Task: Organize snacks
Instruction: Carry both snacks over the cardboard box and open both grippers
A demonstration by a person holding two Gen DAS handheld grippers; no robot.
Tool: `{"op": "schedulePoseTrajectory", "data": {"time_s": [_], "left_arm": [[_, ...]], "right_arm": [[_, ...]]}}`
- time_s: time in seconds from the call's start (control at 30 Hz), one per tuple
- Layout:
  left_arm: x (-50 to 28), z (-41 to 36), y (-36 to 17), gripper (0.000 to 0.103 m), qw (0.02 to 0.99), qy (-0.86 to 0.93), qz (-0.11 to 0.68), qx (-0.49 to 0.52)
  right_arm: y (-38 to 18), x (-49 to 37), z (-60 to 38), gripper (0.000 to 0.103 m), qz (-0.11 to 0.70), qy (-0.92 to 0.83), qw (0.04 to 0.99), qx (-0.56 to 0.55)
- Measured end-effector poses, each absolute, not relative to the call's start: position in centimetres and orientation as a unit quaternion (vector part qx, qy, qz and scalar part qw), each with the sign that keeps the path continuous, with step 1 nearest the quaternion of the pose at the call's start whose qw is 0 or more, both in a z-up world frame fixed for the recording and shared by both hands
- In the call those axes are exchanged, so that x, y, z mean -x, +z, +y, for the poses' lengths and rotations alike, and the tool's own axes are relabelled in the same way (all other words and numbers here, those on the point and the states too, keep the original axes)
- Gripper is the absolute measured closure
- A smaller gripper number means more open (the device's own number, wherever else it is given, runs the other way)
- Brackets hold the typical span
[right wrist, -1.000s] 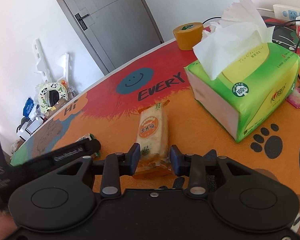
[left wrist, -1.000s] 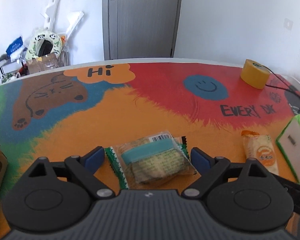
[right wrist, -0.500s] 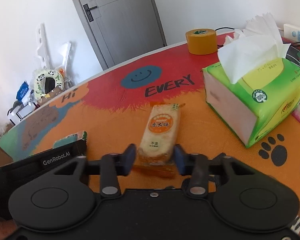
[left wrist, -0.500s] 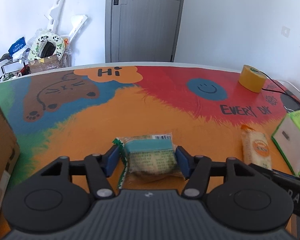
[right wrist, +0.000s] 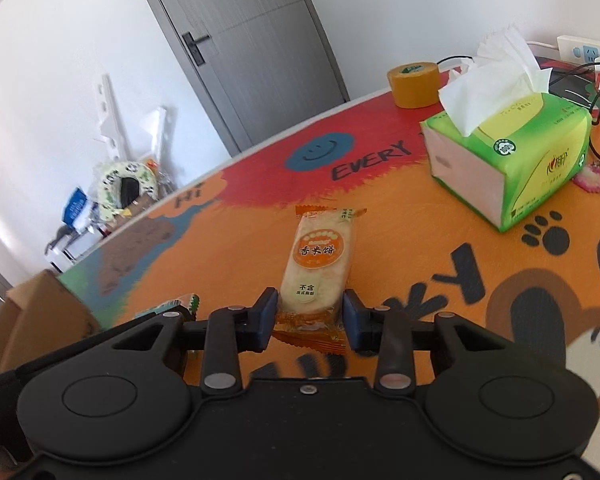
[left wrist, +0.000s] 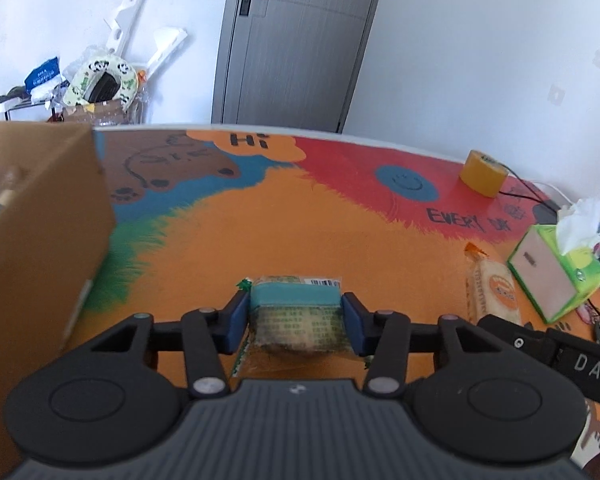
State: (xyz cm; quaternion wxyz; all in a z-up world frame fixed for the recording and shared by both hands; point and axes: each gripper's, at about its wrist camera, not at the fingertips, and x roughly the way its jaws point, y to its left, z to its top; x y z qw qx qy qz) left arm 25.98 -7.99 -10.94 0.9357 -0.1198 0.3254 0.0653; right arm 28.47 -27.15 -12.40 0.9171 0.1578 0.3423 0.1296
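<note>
The left gripper [left wrist: 296,316] has just been closing its jaws, and its blue pads [left wrist: 238,320] now press on both sides of a clear-wrapped snack with a teal band [left wrist: 296,314], so it has that packet in its grip at a middling opening. The packet appears lifted a little off the colourful tablecloth [left wrist: 260,240], though the blur makes that hard to be sure of. The right gripper [right wrist: 310,320] has its jaws about as narrow, and they are clamped on the near end of an orange rice-cracker packet [right wrist: 320,264], whose far end points toward the tissue box [right wrist: 512,168].

Taking the tissue box as the landmark: the rice-cracker packet lies just to its left in both views, near but apart from it. The teal-banded snack is well to the left of the box, past the rice cracker. A roll of yellow tape [right wrist: 414,84] stands behind the box, near the table's far edge. A cardboard box [left wrist: 40,240] rises at the opposite, far-left side of the table, well apart from the tissue box, with its brown wall close beside the left gripper.
</note>
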Motion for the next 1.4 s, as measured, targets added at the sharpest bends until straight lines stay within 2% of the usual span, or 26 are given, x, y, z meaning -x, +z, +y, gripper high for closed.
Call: {"op": "schedulePoseTrajectory", "data": {"time_s": [0.67, 1.13, 1.4], "left_arm": [[-16.2, -1.7, -2.5, 0.055, 0.959, 0.074, 0.231, 0.149], [-11.4, 5.4, 0.3, 0.055, 0.958, 0.141, 0.191, 0.164], [-10.3, 9.2, -0.3, 0.055, 0.95, 0.163, 0.195, 0.182]], "right_arm": [[-6.6, -21.6, -21.7, 0.067, 0.278, 0.2, 0.926, -0.16], [-3.2, -19.4, -16.8, 0.067, 0.256, 0.274, 0.914, -0.156], [-2.4, -18.9, -12.8, 0.067, 0.253, 0.306, 0.909, -0.129]]}}
